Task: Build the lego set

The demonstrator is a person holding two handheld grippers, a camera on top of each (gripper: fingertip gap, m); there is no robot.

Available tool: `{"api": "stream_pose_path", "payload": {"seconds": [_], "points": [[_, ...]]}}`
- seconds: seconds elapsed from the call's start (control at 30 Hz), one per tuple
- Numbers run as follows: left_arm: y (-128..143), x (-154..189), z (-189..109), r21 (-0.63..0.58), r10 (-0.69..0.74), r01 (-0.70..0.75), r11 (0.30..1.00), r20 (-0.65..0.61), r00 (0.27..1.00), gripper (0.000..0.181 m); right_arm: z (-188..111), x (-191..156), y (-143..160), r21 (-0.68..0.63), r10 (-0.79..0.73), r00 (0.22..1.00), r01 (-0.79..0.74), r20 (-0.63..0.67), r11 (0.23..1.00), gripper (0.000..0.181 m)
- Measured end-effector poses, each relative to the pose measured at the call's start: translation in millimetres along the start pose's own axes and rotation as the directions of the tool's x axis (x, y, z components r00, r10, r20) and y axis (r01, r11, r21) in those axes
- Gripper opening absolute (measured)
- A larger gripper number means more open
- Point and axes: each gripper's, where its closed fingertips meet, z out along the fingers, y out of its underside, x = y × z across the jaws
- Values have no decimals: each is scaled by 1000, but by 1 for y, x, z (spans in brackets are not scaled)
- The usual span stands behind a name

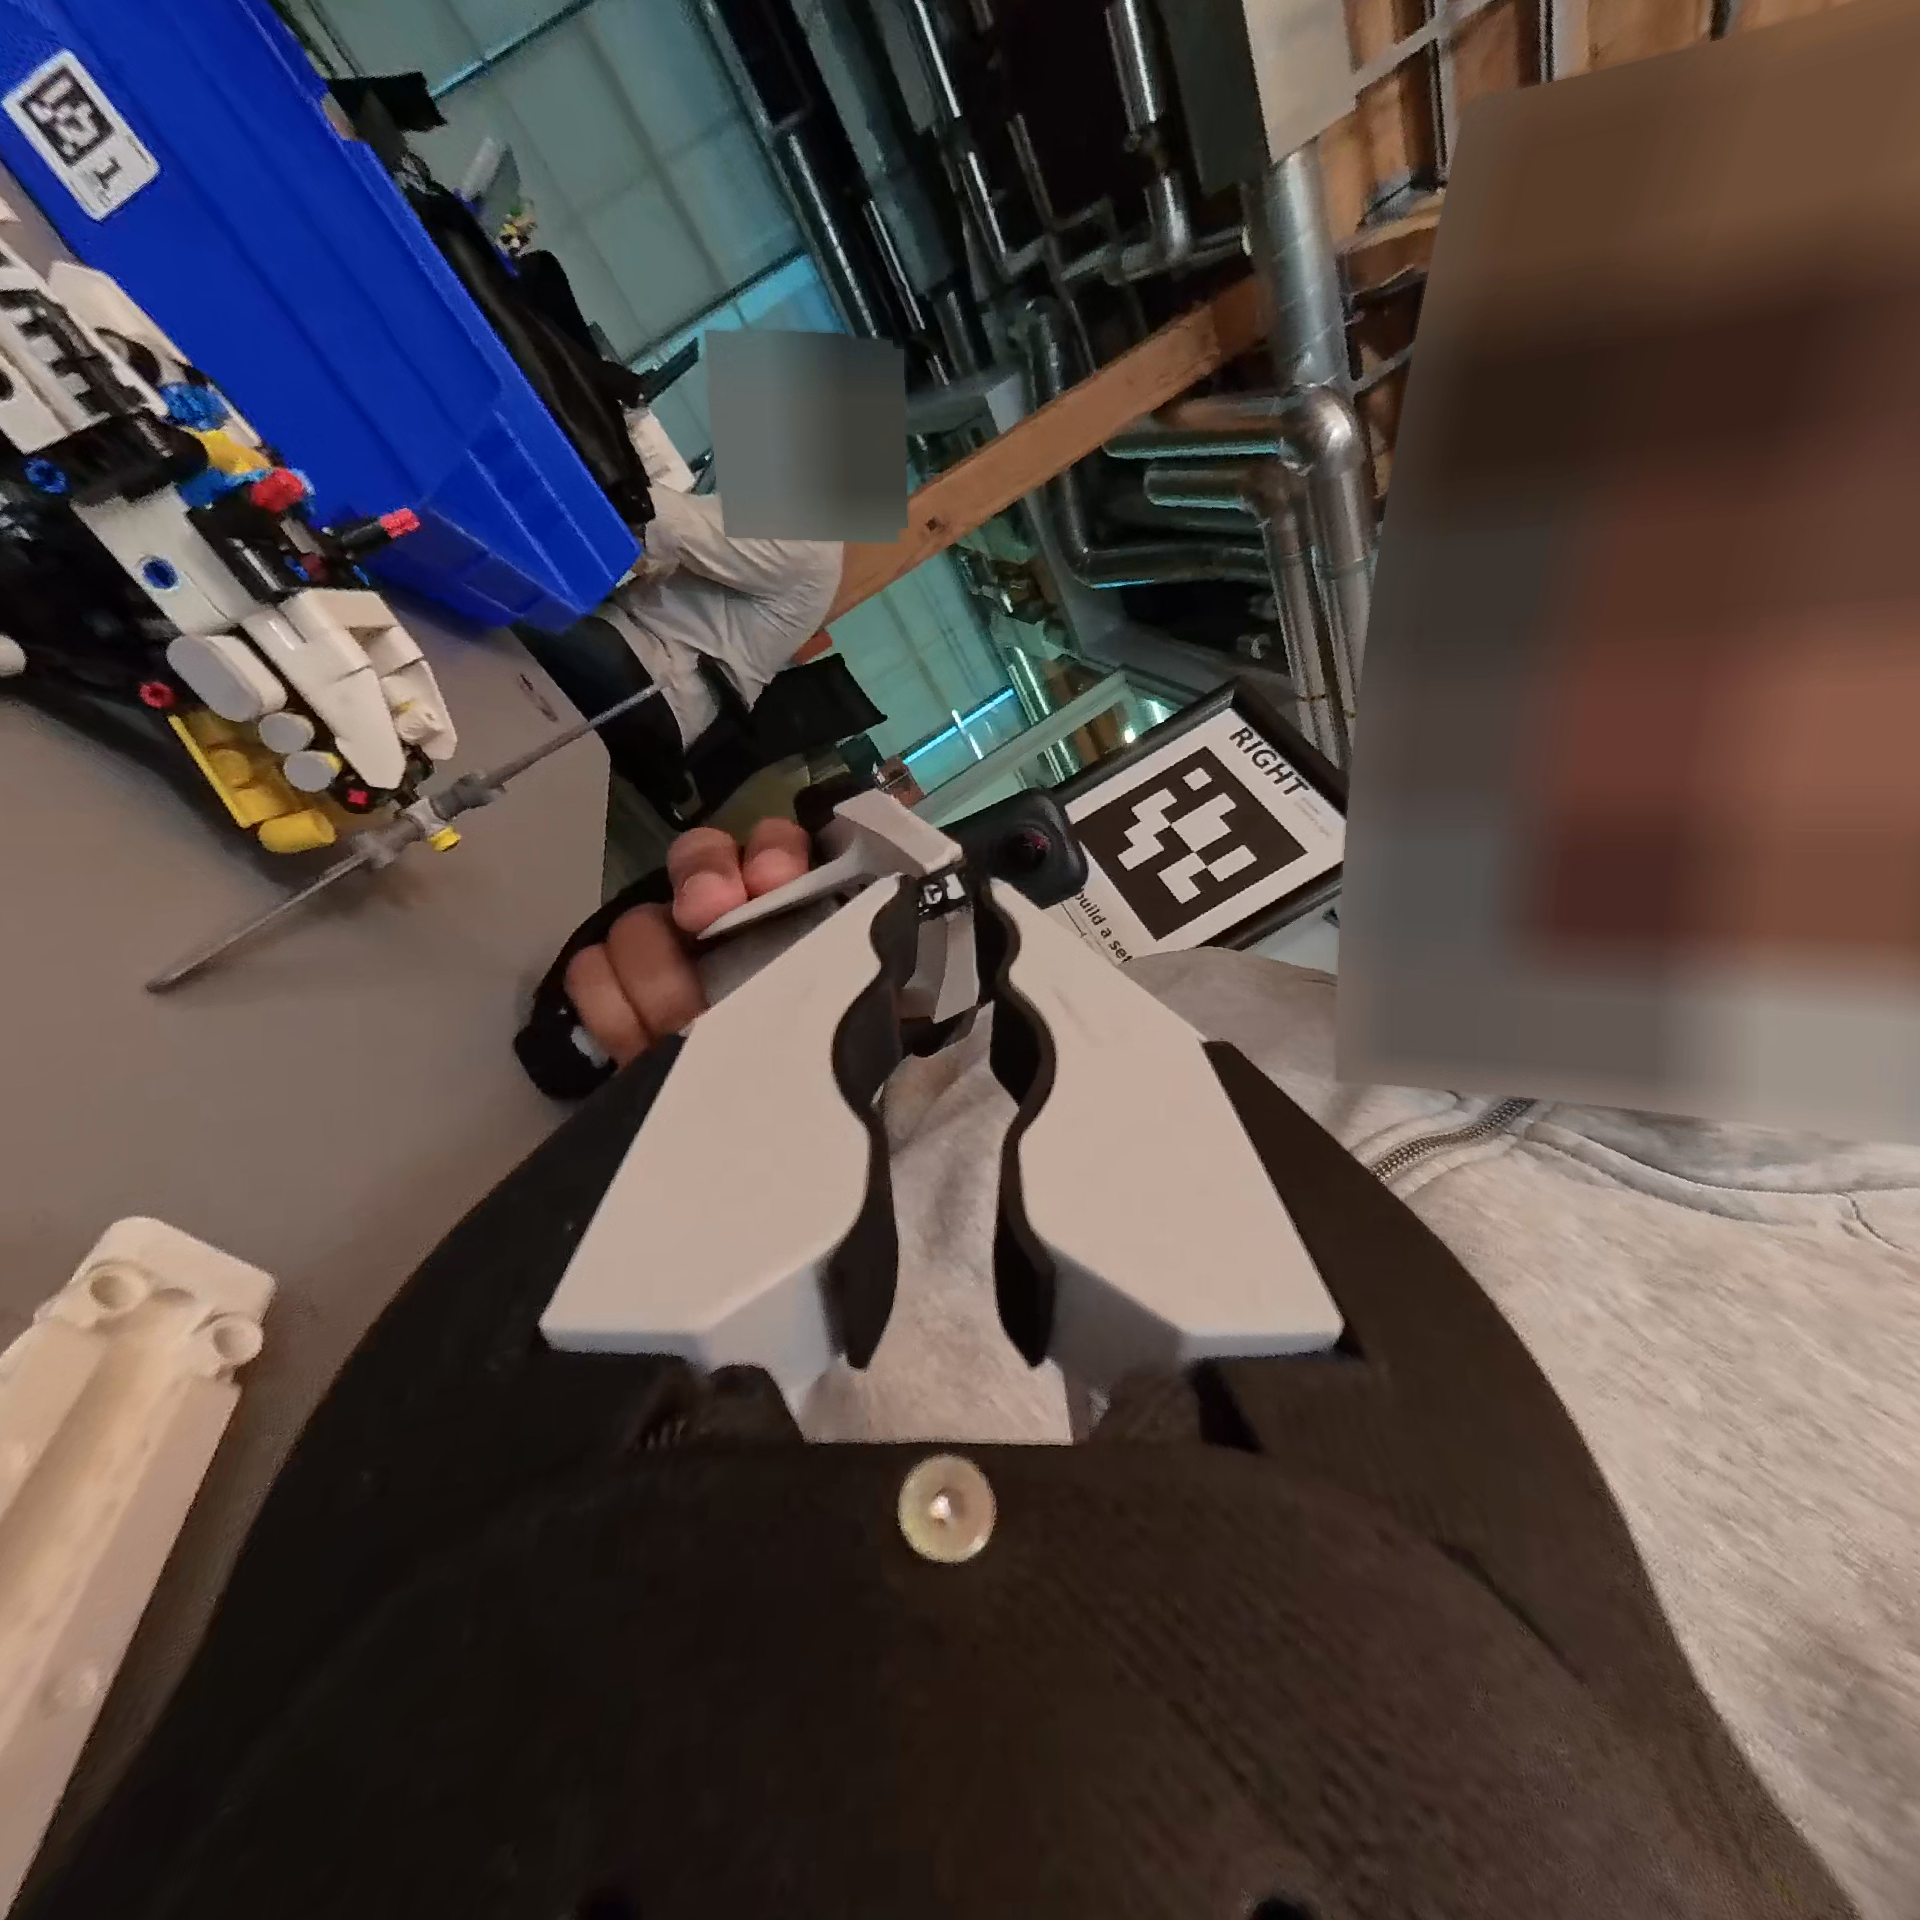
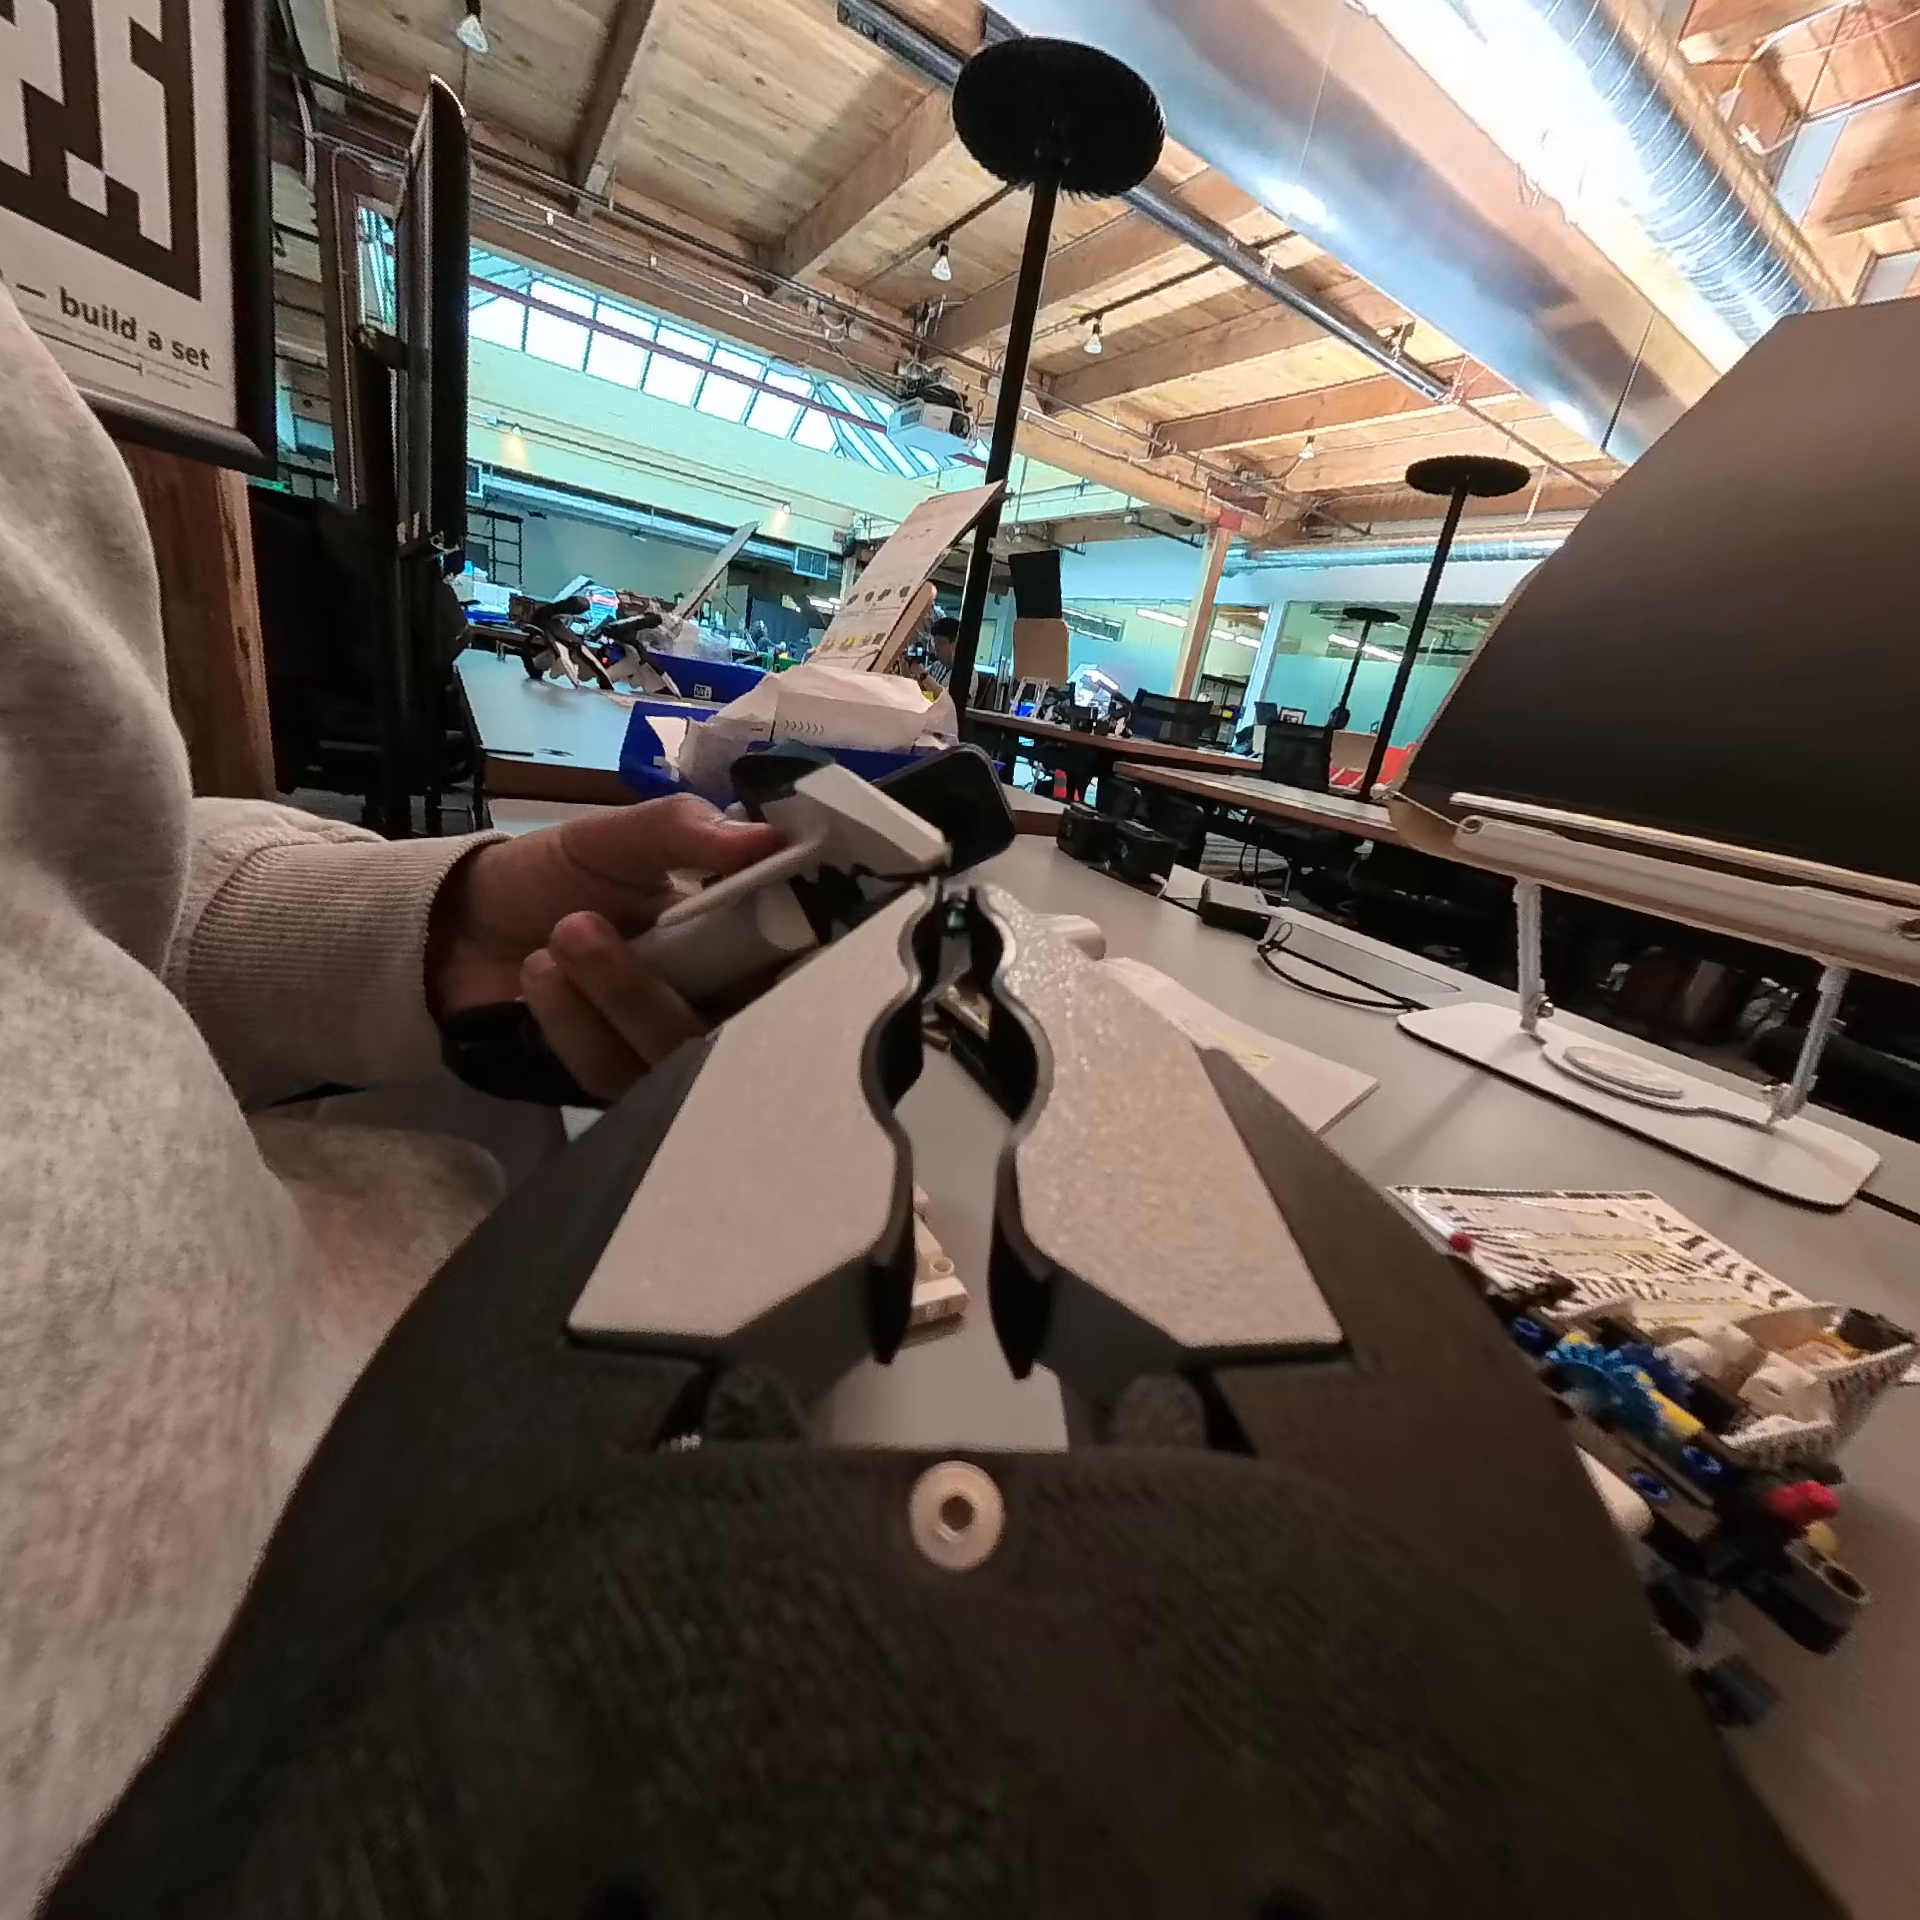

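In the left wrist view, far left is a loose white lego panel (image 1: 104, 1455) on the grey table (image 1: 364, 1091). Above it sits the half-built lego model (image 1: 208, 623), white, black and yellow, right by the blue bin (image 1: 332, 312), with a grey axle rod (image 1: 416, 831) poking out. Middle: my left gripper (image 1: 943, 904) is up off the table, tips nearly together with something dark between them, but I honestly can't tell if it's clamped.

In the right wrist view my left hand (image 2: 582, 914) comes first. Then my right gripper (image 2: 951, 914), pinched tight on a small dark piece (image 2: 951, 925), nose to nose with the other one. Off right there's a sticker sheet (image 2: 1590, 1257), with the model beside it.
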Motion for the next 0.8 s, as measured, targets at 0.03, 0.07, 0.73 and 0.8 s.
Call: {"api": "stream_pose_path", "payload": {"seconds": [0.03,0.07,0.73,0.8], "points": [[1,-1,-1,-7,-2,2,1000,7,1000,7,0,-1,1,-6,-5,1000,5,2,1000,1],[1,-1,-1,-7,-4,4,1000,9,1000,6,0,-1,1,-8,-12,1000,12,1,1000,1],[-1,-5,-6,-10,45,-44,999,62,997,2,0,-5,9,-85,-136,991,134,-13,987,1],[-1,-5,-6,-12,46,-45,999,66,997,2,1,-5,9,-95,-131,991,129,-6,987,1]]}}
